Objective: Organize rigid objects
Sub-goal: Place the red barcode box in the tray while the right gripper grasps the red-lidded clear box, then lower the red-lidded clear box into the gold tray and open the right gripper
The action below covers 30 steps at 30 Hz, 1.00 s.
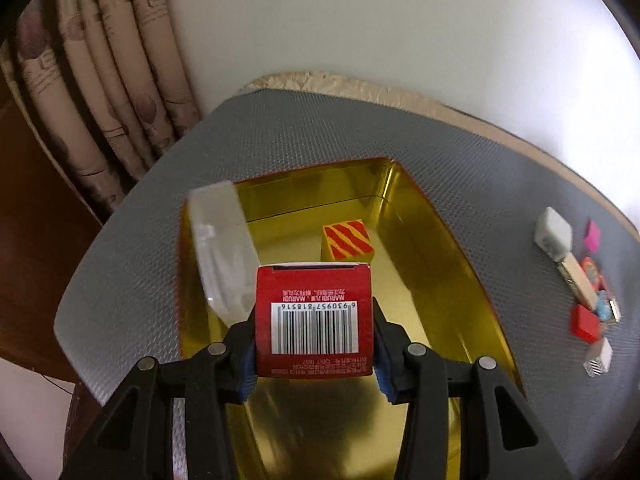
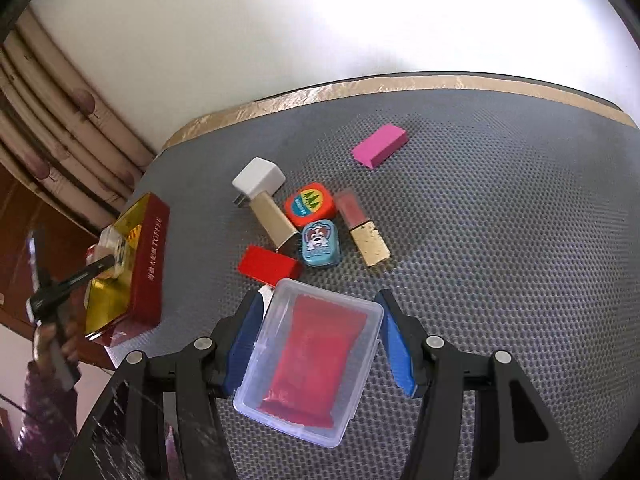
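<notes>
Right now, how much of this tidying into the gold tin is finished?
Early on. The gold tin holds a striped block and a clear case. The left claw grips a red box above the tin; the right claw holds a clear plastic box. The white charger, pink block, small tins and others wait on the mat.

one gold-lined red tin (image 2: 150, 256) sits on the mat. inside it lie one striped yellow-and-red block (image 1: 348, 240) and one clear case (image 1: 224, 248). one red carton (image 1: 314, 320) and one clear box with a red packet (image 2: 312, 360) are held. loose on the mat: one white charger (image 2: 259, 178), one pink block (image 2: 380, 145), two small tins (image 2: 310, 204), two gold-based tubes (image 2: 364, 232), one red block (image 2: 269, 266).
</notes>
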Motion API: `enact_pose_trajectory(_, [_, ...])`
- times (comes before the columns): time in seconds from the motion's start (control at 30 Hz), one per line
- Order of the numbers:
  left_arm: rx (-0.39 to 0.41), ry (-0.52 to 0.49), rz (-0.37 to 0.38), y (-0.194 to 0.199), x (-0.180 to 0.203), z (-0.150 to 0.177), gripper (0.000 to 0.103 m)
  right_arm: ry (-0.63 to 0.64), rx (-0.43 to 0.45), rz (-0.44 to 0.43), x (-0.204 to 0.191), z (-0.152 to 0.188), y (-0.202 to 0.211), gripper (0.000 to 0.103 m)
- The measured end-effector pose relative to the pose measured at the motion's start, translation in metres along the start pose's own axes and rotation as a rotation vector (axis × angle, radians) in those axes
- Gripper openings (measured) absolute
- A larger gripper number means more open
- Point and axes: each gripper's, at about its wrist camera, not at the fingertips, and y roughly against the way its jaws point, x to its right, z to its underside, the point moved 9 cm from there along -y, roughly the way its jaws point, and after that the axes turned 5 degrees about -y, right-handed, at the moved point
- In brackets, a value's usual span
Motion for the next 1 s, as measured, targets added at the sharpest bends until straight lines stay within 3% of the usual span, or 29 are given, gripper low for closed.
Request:
enact_pose_trajectory(0.13, [-0.028, -0.030, -0.077, -0.018, -0.003, -0.007, 0.047, -0.001, -0.009, -0.001, -0.002, 0.001, -0.002, 0.054])
enact_pose_trajectory(0.23, [-0.025, -0.033, -0.080, -0.018, -0.002, -0.010, 0.050, 0.010, -0.012, -0.003, -0.006, -0.001, -0.003, 0.054])
enact_pose_trajectory(0.43, [0.082, 0.018, -0.081, 0.026, -0.011, -0.015, 0.057, 0.069, -0.016, -0.058, -0.043, -0.007, -0.002, 0.054])
enact_pose_trajectory(0.57, [0.203, 0.151, -0.092, 0.087, -0.028, 0.001, 0.058, 0.150, -0.023, -0.157, -0.103, -0.017, -0.001, 0.054])
enact_pose_trajectory(0.67, [0.208, 0.216, -0.145, 0.118, -0.040, 0.036, 0.062, 0.235, -0.046, -0.247, -0.164, -0.023, -0.011, 0.054])
enact_pose_trajectory(0.77, [0.207, 0.283, -0.129, 0.135, -0.045, 0.080, 0.063, 0.321, -0.092, -0.315, -0.227, -0.026, -0.036, 0.054])
enact_pose_trajectory(0.87, [0.182, 0.357, -0.098, 0.132, -0.048, 0.106, 0.063, 0.386, -0.149, -0.325, -0.275, -0.028, -0.076, 0.054])
enact_pose_trajectory(1.0, [0.188, 0.352, -0.096, 0.128, -0.052, 0.107, 0.063, 0.446, -0.195, -0.274, -0.313, -0.032, -0.129, 0.054])
